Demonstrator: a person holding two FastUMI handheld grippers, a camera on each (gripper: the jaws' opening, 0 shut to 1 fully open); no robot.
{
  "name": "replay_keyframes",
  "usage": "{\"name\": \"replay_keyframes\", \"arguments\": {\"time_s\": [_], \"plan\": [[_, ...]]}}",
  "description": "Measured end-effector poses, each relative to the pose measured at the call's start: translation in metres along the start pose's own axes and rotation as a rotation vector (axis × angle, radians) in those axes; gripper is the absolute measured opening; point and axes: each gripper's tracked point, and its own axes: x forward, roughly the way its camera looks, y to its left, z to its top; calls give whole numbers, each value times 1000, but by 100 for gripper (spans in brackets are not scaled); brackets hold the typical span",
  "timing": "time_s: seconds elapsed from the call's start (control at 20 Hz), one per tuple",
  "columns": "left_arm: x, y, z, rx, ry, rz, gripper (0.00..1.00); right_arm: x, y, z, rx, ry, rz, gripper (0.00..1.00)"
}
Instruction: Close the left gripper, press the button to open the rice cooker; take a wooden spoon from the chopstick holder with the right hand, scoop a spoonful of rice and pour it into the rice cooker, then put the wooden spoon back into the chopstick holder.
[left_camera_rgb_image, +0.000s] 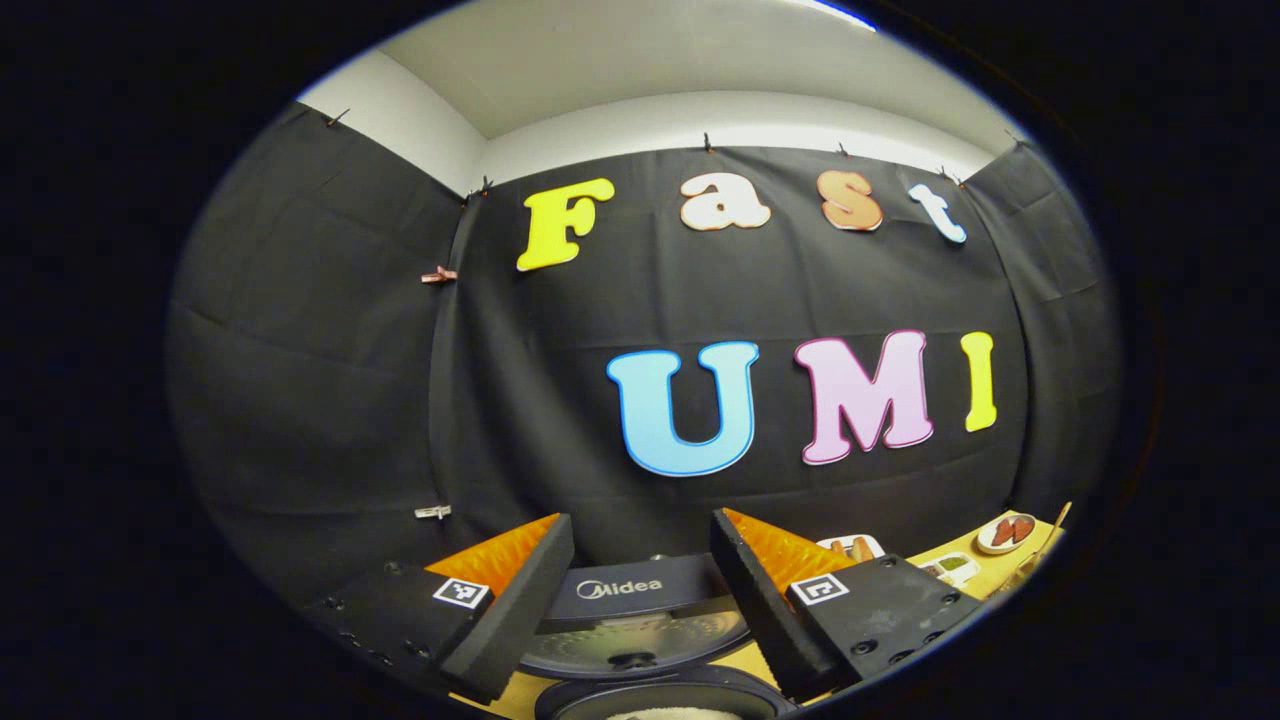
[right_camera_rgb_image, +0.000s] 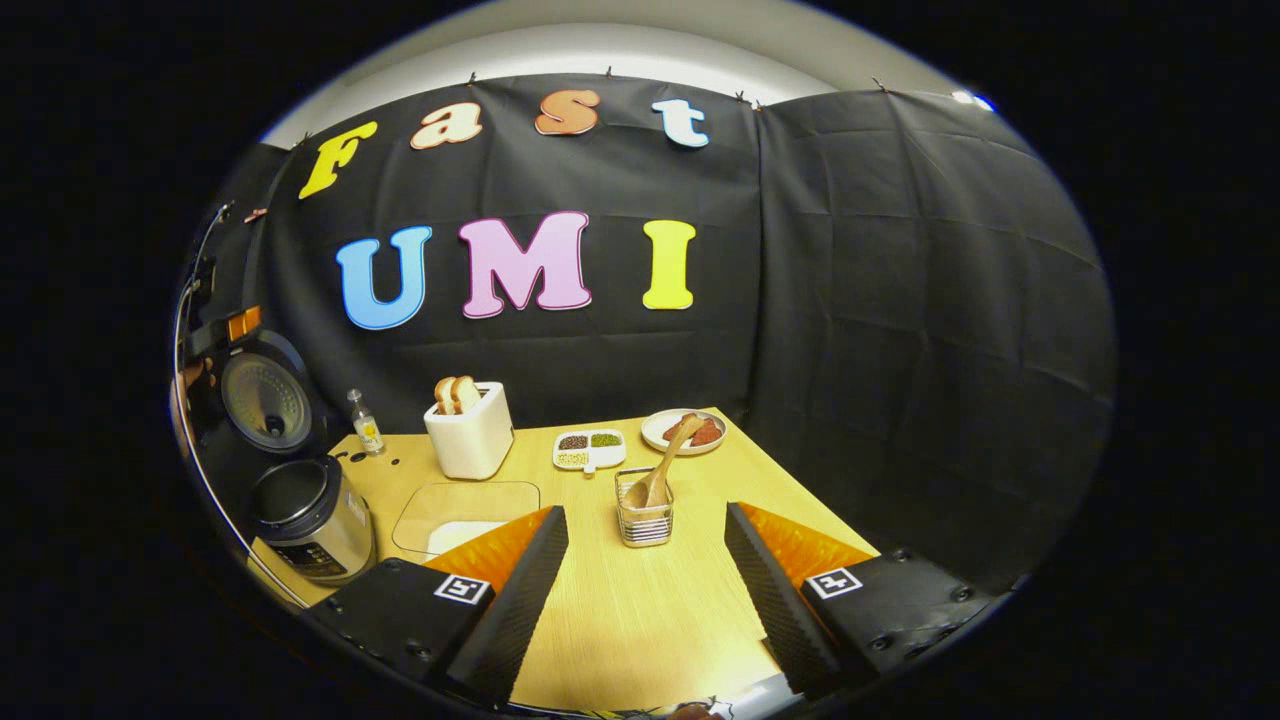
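The rice cooker (right_camera_rgb_image: 312, 517) stands at the table's left edge with its lid (right_camera_rgb_image: 266, 400) swung up. In the left gripper view the raised lid (left_camera_rgb_image: 640, 600) and the pot's rim (left_camera_rgb_image: 660, 695) lie right below my left gripper (left_camera_rgb_image: 642, 545), which is open and holds nothing. The wooden spoon (right_camera_rgb_image: 664, 461) leans in the wire chopstick holder (right_camera_rgb_image: 645, 518) at mid-table. My right gripper (right_camera_rgb_image: 646, 590) is open and empty, a short way in front of the holder. A clear shallow box with white rice (right_camera_rgb_image: 462, 532) lies between cooker and holder.
A white toaster (right_camera_rgb_image: 470, 432) with bread stands behind the rice box, and a small bottle (right_camera_rgb_image: 367, 422) is to its left. A divided dish of beans (right_camera_rgb_image: 590, 450) and a plate of food (right_camera_rgb_image: 685, 430) sit at the back. Bare wooden table (right_camera_rgb_image: 640, 640) lies under the right gripper.
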Motion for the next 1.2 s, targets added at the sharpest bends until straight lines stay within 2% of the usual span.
{"name": "replay_keyframes", "arguments": {"time_s": [0.15, 0.35, 0.65, 0.95, 1.2], "plan": [[4, 0, -2, 4, 13, 14, 96, -6, -6, -2, 38, 19, -19, 99], [-22, -5, -11, -22, 83, 30, 98, -1, 2, -9, 81, 48, 0, 99], [-93, -24, -40, -77, 265, 16, 98, 10, 43, -29, 78, 94, 120, 99], [-151, -41, -102, -111, 428, 31, 99, 14, 83, -46, 55, 142, 248, 99], [-173, -45, -170, -115, 565, 54, 99, 14, 86, -60, 56, 187, 276, 99]]}}
